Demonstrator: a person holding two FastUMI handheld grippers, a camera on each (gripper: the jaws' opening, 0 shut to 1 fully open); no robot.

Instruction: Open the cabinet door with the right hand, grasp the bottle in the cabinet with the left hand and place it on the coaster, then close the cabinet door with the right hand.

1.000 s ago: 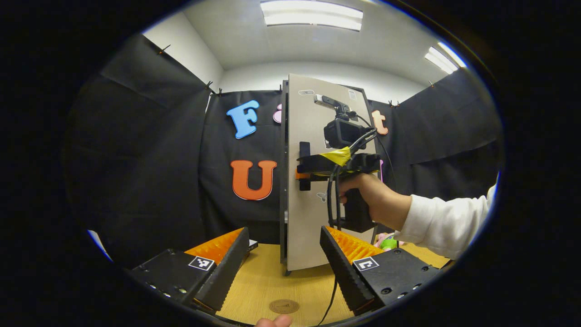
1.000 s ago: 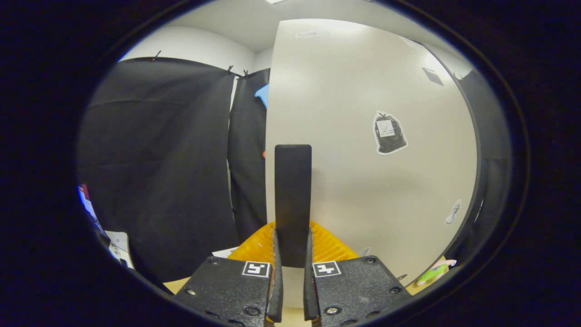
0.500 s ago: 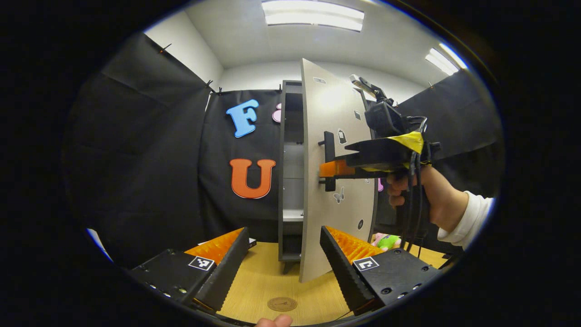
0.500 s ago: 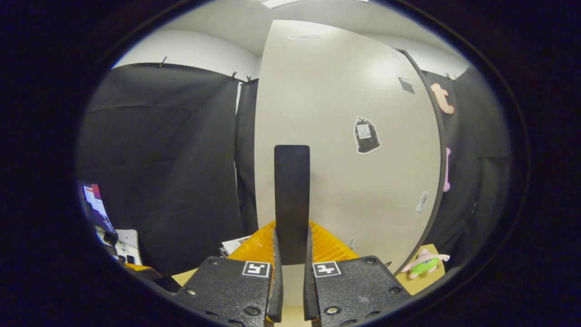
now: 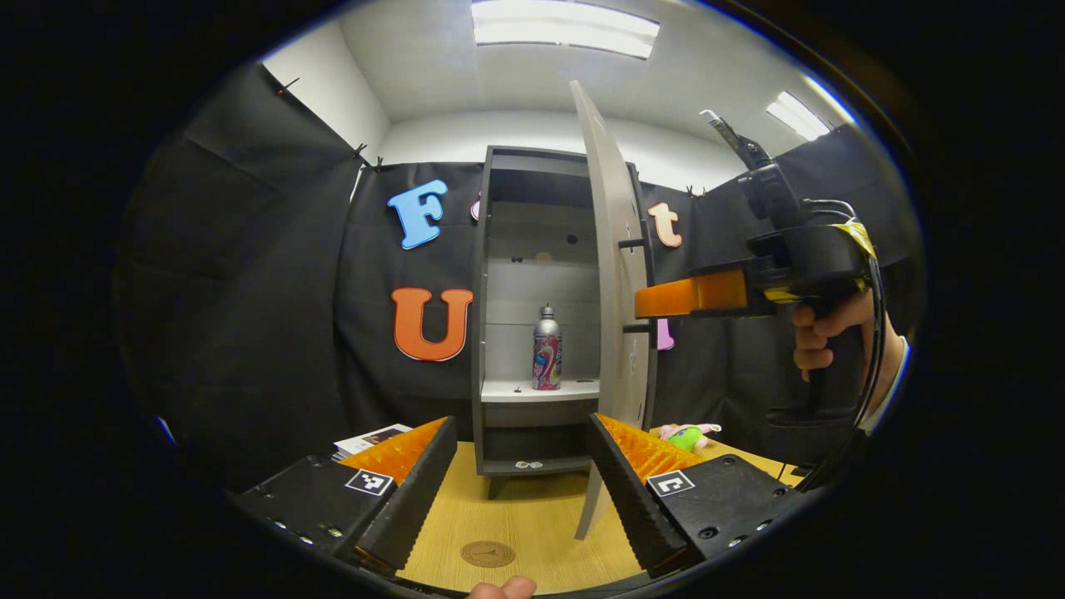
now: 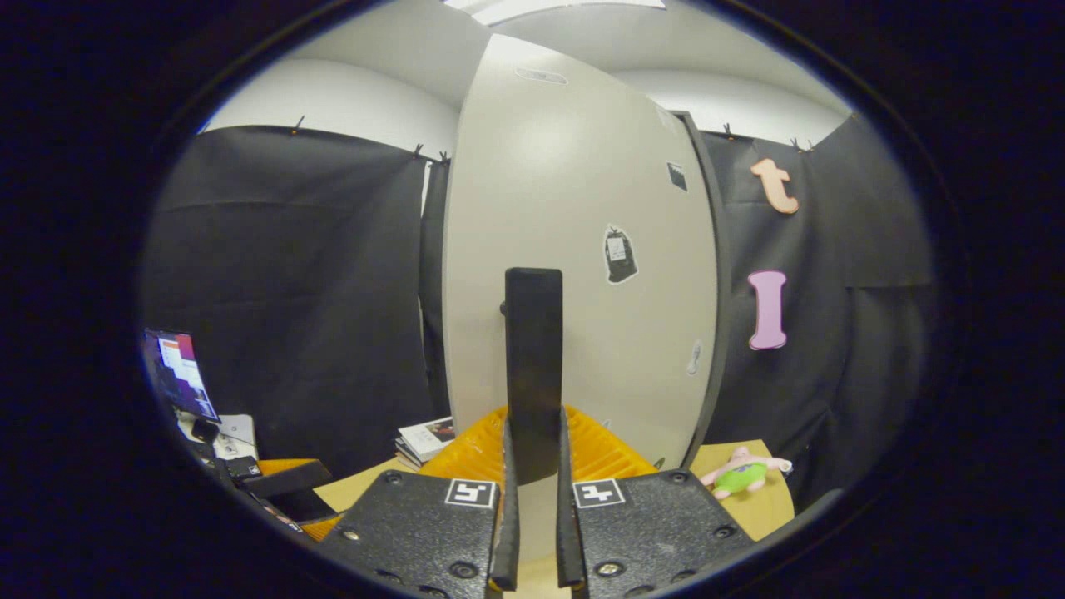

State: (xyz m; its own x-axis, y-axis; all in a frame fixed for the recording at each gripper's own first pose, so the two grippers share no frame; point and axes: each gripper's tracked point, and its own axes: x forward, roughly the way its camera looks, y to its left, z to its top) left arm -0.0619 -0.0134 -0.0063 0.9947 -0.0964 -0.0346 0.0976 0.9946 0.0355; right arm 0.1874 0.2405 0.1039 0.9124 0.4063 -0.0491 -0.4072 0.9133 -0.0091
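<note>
One silver metal bottle with a colourful label (image 5: 547, 359) stands upright on the middle shelf of the tall grey cabinet (image 5: 499, 291) in the left gripper view, whose left gripper (image 5: 522, 474) is spread wide over the wooden table (image 5: 524, 524), one round brown coaster (image 5: 487, 554) between its fingers. One pale cabinet door (image 5: 611, 316) stands swung open, the right gripper (image 5: 678, 297) at its handle. In the right gripper view, the right gripper (image 6: 532, 466) pinches the one black bar handle (image 6: 533, 358) of that door (image 6: 574, 249); one small green-and-pink plush toy (image 6: 742, 474) lies on the table.
</note>
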